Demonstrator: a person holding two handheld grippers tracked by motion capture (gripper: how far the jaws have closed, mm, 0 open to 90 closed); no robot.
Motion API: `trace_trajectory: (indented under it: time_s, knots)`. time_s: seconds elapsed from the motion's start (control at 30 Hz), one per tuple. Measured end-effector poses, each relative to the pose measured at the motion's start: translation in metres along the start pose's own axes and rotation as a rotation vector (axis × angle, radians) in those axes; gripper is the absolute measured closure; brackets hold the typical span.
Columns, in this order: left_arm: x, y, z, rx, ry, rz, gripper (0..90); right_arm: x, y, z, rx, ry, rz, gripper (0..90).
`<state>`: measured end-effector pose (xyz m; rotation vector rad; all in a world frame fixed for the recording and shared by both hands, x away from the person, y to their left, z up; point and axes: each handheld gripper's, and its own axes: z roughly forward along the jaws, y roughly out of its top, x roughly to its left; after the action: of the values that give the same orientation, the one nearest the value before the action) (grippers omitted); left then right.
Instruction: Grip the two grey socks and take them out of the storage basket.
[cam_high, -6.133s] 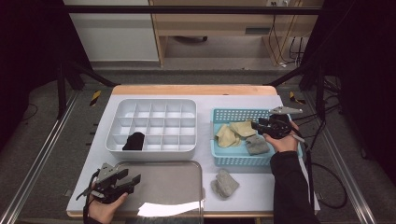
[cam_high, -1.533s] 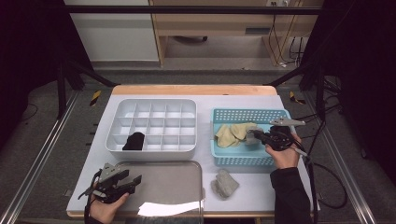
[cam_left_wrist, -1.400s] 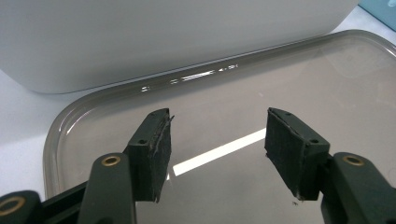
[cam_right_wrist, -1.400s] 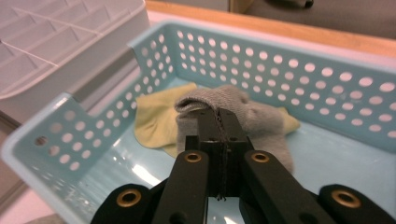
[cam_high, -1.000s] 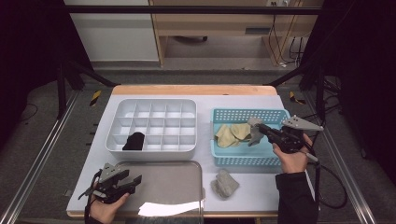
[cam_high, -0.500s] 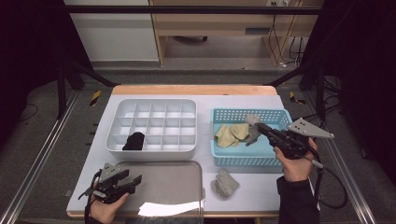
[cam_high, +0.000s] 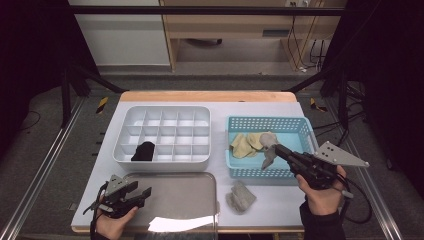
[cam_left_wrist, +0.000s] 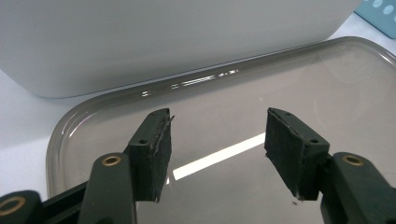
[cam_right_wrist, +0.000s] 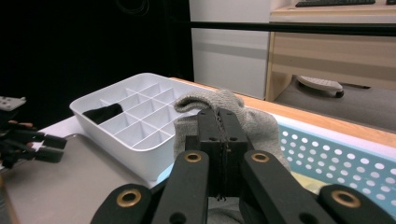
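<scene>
The right gripper (cam_high: 274, 149) is reaching level over the blue basket (cam_high: 295, 125), and its jaws are pinching a grey sock (cam_right_wrist: 224, 116), which is hanging from their tips. The left gripper (cam_left_wrist: 215, 140) is resting low, with its jaws standing apart and empty above the grey tray (cam_left_wrist: 327, 84).

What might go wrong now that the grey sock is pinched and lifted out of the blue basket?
The right gripper pinches only a fold of the grey sock, so it may slip and drop back into the blue basket. The hanging end could also drag across the beige socks below and pull one along. If it goes to the white divided tray, the small cells may leave part of it draped over a wall.
</scene>
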<state>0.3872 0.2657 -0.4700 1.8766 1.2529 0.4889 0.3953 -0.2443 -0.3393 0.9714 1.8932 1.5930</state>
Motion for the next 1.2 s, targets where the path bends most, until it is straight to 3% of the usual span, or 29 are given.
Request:
trace_trajectory:
  time_s: [0.27, 0.77, 1.2]
  knots:
    - [-0.001, 0.0, -0.001, -0.006, 0.001, 0.003, 40.2, 0.015, -0.011, -0.015, 0.007, 0.022, -0.015, 90.0]
    - [-0.002, 0.002, -0.007, -0.038, 0.002, -0.002, 42.7, 0.02, -0.054, -0.022, 0.087, 0.018, 0.035, 90.0]
    - [-0.002, 0.002, -0.008, -0.051, 0.017, 0.002, 43.6, 0.005, -0.101, -0.032, 0.185, -0.032, 0.114, 90.0]
